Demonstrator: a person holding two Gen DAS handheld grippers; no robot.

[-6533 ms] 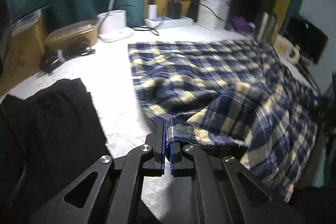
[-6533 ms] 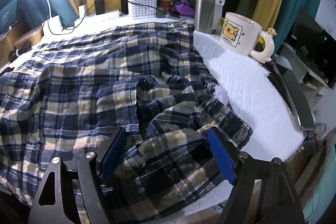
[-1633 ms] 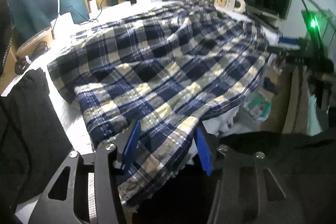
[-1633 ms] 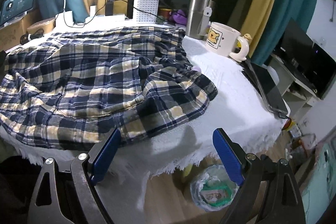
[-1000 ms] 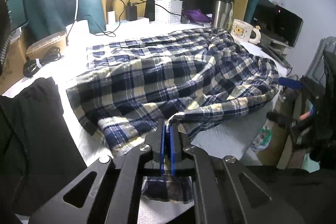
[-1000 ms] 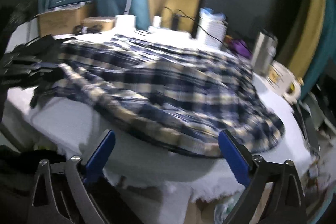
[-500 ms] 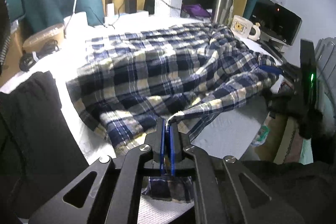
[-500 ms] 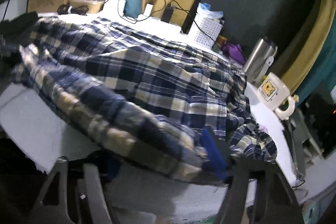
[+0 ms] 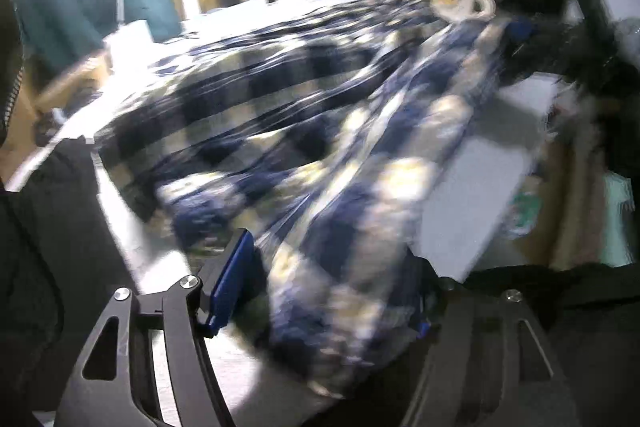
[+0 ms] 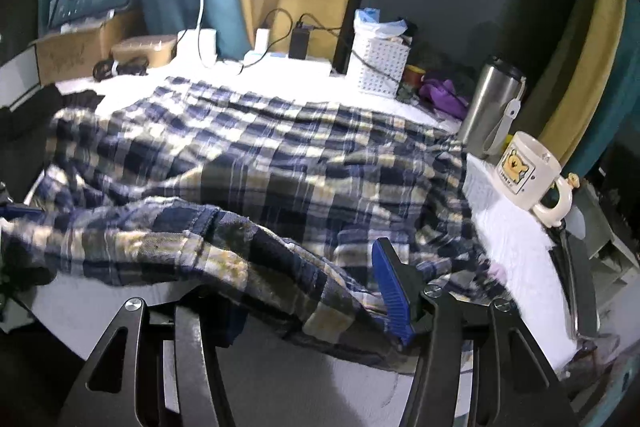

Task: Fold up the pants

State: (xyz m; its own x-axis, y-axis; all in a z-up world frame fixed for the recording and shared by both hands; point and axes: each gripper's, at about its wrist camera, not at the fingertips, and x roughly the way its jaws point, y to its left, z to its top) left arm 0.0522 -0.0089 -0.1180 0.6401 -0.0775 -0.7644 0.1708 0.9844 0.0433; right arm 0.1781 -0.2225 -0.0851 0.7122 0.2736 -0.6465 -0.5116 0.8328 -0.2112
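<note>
Plaid pants (image 10: 280, 163) spread across the white surface (image 10: 516, 227), near edge bunched. Left claw (image 9: 320, 283) opening, blurred cloth between its pads, grip impossible to tell. Right claw (image 10: 308, 287) closing around the front fold, pads apparently not yet pressing.

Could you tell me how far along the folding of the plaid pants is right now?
Done: the plaid pants are spread across the white table, with a long fold lying along the near edge. In hand: cloth sits between the left gripper, whose jaws are opening, and between the right gripper, whose jaws are closing. Left: folding into a compact stack.
</note>
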